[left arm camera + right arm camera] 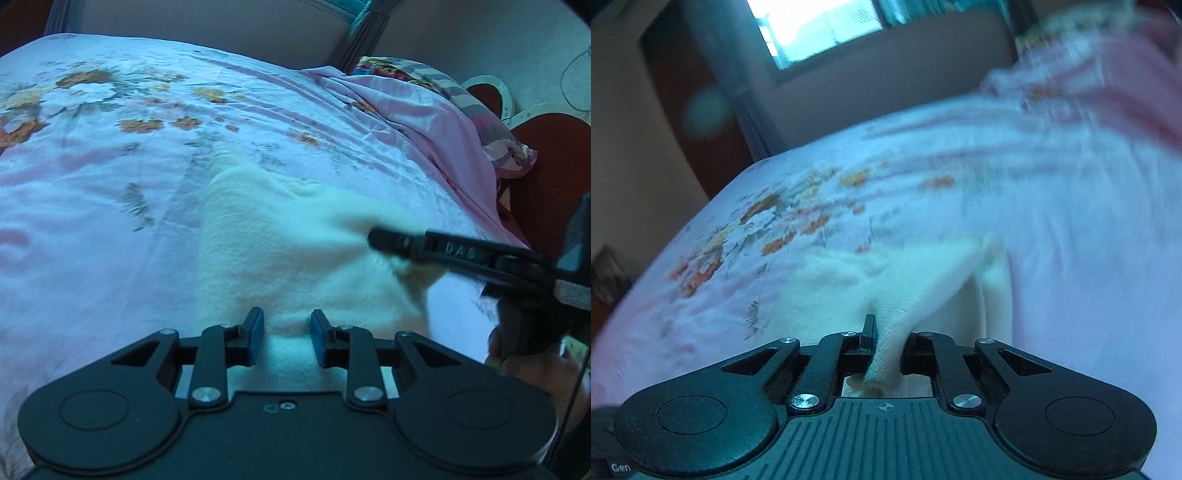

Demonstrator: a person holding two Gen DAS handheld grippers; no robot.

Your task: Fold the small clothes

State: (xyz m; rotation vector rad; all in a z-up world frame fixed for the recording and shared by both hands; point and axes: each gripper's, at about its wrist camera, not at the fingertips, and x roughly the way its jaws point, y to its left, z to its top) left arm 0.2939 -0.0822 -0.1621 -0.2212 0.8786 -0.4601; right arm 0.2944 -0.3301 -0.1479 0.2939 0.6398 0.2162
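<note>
Left gripper (287,334): jaws parted, 2 blue pads (256,334) standing either side of the near edge of the white garment (288,240), gap visible on both sides, nothing pinched.

Right gripper (886,345): jaws clenched on a bunched fold of the white garment (886,291); cloth runs up out of the jaws in a taut ridge. In the left wrist view the right gripper (384,240) comes in from the right edge, its black fingers lying on the garment's right side, cloth puckered around the tip. Raised letters on the finger, partly legible.

Surface: bed covered by a pale pink sheet (110,192) printed with orange and white flowers, lightly creased. Far right of the bed, a rumpled pink quilt (424,110) with a striped, flowered lining. Past the bed's right edge, a dark red heart-shaped item (554,155) with white trim.

Room: plain wall (628,147), dark wooden door (683,92), bright window (820,26) with grey curtain (753,122) beside it. Right wrist view blurred toward the right.

Garment: white, fuzzy knit, lying near the bed's front edge, mostly flat, right portion drawn up and wrinkled. Type of clothing cannot be determined.
</note>
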